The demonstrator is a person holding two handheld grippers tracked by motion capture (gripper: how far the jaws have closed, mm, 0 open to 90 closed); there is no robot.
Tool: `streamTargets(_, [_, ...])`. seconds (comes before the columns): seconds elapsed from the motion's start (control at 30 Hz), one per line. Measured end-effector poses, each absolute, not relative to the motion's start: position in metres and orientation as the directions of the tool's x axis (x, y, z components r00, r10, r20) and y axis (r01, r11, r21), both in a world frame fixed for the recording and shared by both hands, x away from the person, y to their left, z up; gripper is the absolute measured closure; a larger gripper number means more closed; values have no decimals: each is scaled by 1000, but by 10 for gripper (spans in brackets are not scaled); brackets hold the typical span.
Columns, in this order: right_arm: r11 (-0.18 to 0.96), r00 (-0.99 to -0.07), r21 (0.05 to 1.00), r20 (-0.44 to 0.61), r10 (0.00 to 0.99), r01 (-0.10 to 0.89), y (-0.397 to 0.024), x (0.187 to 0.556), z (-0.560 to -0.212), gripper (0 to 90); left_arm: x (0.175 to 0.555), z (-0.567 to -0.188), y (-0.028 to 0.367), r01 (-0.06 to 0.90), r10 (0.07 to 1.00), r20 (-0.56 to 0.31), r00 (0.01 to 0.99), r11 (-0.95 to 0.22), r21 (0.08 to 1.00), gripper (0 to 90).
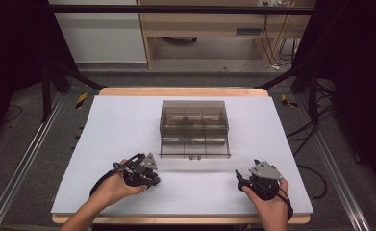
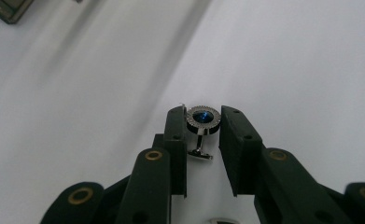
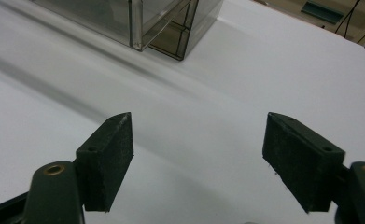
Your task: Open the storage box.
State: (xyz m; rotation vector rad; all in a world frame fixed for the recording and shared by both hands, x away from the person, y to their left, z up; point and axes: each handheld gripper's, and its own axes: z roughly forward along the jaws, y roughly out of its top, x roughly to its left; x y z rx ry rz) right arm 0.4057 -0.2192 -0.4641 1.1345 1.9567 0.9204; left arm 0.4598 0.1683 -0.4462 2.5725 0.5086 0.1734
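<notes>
1. A person is sitting at a table covered with a white sheet (image 1: 128,120), holding a two-jaw gripper in each hand; both forearms are coming in from the near edge in the high view
2. The left gripper (image 1: 144,177) is resting low over the near left part of the sheet, in front of the left corner of a box
3. In the left gripper view, a small cufflink (image 2: 201,127) is sitting between the two black jaws near their tips; it has a round silver head with a toothed rim and a dark blue centre, a short silver post and a small bar foot
4. The left gripper (image 2: 202,122) is standing narrow around the cufflink, with the round head touching or very nearly touching both pads; a firm grip cannot be told for certain
5. The cufflink is lying right at the white sheet, near the front of the table and well apart from the box
6. The right gripper (image 1: 245,182) is hovering over the near right part of the sheet, in front of the right corner of the box
7. In the right gripper view, the right gripper (image 3: 199,135) is standing wide, with bare white sheet between its pads
8. A smoky clear plastic box (image 1: 194,127) with divided compartments is sitting in the middle of the sheet, its lid standing up at the back
9. A corner of the box (image 3: 138,23) is appearing at the top of the right gripper view
</notes>
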Motion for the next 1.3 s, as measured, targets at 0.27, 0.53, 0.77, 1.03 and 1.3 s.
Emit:
streamTargets(0.27, [376,-398,814,-197,896,443,-215,408,-469,176,451,-414,170,288,376,48,925,-780,555,724])
streamTargets(0.53, [378,-392,805,-199,898,457,-215,408,-473,172,454,-383,166,258,366,78,927,-775,578,724])
streamTargets(0.77, [392,-387,797,-218,896,459,-212,408,-474,167,459,-358,155,225,356,114,927,-776,590,724])
streamTargets(1.03, [382,-369,803,-219,903,458,-216,410,-474,167,474,-345,140,208,344,128,930,-782,587,725])
streamTargets(1.3, [383,-357,799,-228,906,463,-218,410,-475,166,488,-337,121,189,328,141,934,-789,584,725])
